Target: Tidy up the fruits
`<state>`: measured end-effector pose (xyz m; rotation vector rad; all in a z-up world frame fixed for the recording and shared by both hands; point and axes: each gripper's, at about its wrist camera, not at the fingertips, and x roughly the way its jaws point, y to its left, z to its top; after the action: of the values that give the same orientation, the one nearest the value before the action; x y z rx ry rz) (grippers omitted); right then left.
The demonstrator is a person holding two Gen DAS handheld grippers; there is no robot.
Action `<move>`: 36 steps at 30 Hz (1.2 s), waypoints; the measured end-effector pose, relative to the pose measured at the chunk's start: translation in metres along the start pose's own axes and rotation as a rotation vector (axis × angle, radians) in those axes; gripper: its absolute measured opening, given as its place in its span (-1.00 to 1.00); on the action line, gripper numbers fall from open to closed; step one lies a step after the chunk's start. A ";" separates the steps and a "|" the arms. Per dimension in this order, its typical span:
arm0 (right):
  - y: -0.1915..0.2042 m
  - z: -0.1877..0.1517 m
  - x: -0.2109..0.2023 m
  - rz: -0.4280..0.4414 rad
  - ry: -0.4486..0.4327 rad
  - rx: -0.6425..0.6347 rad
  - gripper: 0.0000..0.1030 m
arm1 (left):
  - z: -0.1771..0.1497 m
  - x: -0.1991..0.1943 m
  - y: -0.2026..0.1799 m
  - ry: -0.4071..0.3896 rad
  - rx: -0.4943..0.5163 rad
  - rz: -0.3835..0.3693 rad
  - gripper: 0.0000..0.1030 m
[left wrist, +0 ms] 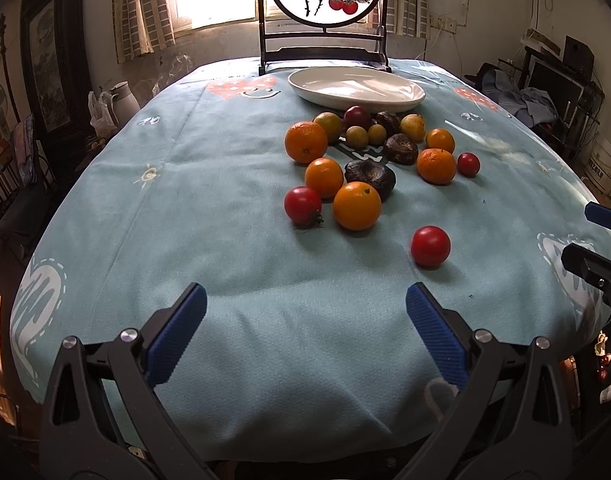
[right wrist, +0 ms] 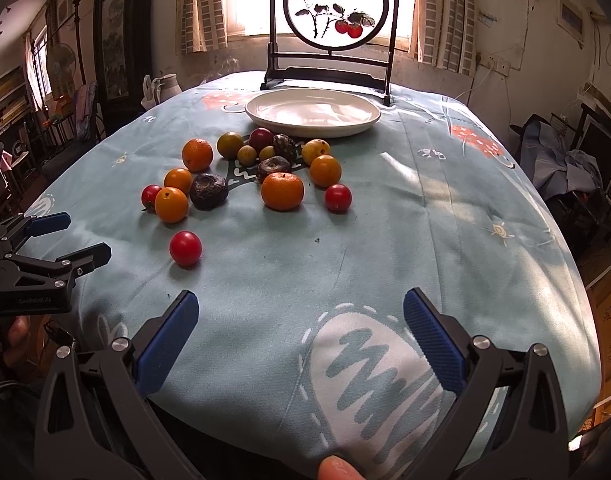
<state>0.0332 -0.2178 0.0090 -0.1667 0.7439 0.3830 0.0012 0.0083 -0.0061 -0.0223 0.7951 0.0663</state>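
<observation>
A lived-in home room. Checked curtains (right wrist: 201, 4) frame a bright window, and a painted persimmon screen (right wrist: 335, 10) stands on the cloth-covered worktop (right wrist: 385, 220). A framed picture (right wrist: 115, 60) hangs left.

Both wrist views sit low at the table's (left wrist: 105, 208) near edge, facing across it toward the white plate (left wrist: 355, 88) and the window. Left camera sits left of the right one. Shared: fruit pile (right wrist: 241, 176), plate, painted screen (right wrist: 331, 12). Each catches the other gripper at its side edge.
</observation>
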 end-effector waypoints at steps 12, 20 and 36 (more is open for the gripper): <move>0.005 0.002 0.005 0.036 0.011 0.006 0.97 | -0.003 0.005 0.003 0.011 0.002 0.010 0.96; 0.037 0.008 0.026 0.143 -0.019 -0.057 0.85 | -0.002 0.012 0.021 0.028 -0.019 0.024 0.96; 0.072 0.023 0.089 0.283 0.088 -0.082 -0.42 | 0.014 0.022 0.035 -0.012 0.027 -0.161 0.90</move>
<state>0.0788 -0.1199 -0.0362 -0.1565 0.8415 0.6798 0.0238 0.0452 -0.0120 -0.0603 0.7798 -0.0969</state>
